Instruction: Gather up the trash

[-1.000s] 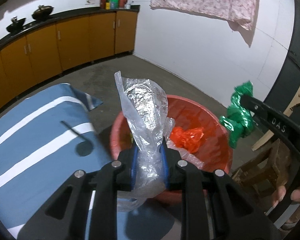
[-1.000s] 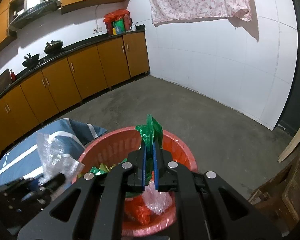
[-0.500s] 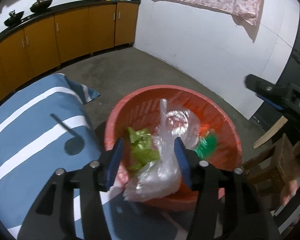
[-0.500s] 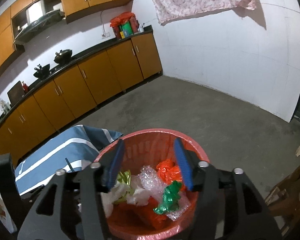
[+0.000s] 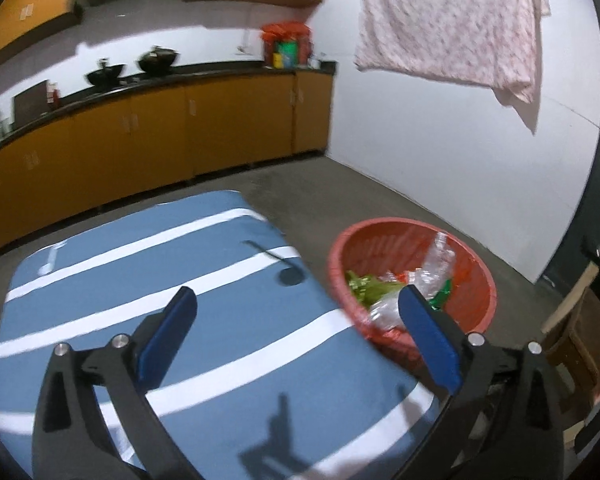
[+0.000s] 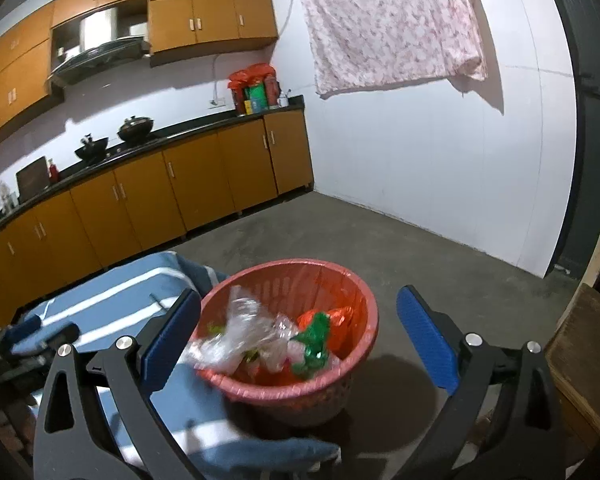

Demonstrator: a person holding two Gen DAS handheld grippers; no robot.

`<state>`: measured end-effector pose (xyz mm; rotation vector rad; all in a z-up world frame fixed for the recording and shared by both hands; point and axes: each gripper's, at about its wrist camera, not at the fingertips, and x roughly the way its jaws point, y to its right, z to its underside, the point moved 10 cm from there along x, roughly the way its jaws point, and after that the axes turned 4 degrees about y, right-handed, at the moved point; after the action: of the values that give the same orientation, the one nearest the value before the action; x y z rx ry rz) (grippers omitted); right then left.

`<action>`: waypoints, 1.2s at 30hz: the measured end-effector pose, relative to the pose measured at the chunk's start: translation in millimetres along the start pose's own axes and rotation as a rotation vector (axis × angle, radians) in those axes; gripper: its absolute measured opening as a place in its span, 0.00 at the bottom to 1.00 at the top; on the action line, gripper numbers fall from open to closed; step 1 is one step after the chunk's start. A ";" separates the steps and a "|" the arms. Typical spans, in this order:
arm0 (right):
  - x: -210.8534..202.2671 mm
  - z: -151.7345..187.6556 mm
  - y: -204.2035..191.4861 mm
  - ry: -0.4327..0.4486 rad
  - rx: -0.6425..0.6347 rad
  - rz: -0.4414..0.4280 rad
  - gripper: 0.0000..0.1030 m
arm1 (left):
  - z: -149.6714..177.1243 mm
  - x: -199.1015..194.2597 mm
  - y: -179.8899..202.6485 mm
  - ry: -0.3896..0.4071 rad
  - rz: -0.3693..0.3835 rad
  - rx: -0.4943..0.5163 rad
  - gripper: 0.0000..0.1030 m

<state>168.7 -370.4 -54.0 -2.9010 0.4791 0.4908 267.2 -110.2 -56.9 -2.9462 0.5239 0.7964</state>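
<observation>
Gaping left tongs (image 5: pixel 296 320), right tongs (image 6: pixel 298 320), both empty

A home kitchen: orange cabinets (image 6: pixel 204 184), black countertop (image 6: pixel 148 140) with woks (image 6: pixel 136 124), range hood (image 6: pixel 100 58).

Both grippers let go since a second ago. The left gripper (image 5: pixel 296 320) is now spread wide and empty, pulled back over the blue striped cloth (image 5: pixel 188 280), its clear plastic wrap (image 6: pixel 240 332) dropped in the red basket (image 6: pixel 364 336). The right gripper (image 6: pixel 300 328) gapes too, its green wrapper (image 6: pixel 314 338) in there as well.
</observation>
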 end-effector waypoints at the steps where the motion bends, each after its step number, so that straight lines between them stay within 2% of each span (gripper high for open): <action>1: -10.9 3.6 -4.3 0.009 -0.014 0.004 0.95 | 1.1 -10.7 -6.7 0.009 -0.016 -0.012 0.96; 5: -36.7 17.6 -17.1 0.020 -0.042 -0.005 0.95 | 7.9 -61.7 -38.6 0.073 -0.096 -0.053 0.96; 10: -62.4 24.8 -40.4 0.044 -0.135 -0.007 0.97 | 20.7 -116.8 -64.9 0.146 -0.216 -0.022 0.96; 14: -79.1 25.4 -54.6 0.064 -0.155 -0.023 0.98 | 27.4 -145.3 -71.1 0.175 -0.268 -0.004 0.96; 26: -108.5 42.3 -66.9 0.083 -0.186 -0.024 0.98 | 58.7 -187.0 -78.3 0.169 -0.283 -0.050 0.96; 36: -123.6 56.0 -83.9 0.098 -0.229 -0.040 0.98 | 72.1 -205.5 -76.5 0.167 -0.324 -0.042 0.96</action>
<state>70.0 -245.0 -55.1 -3.1595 0.4005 0.4242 91.4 35.0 -20.8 -3.0354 0.0289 0.5361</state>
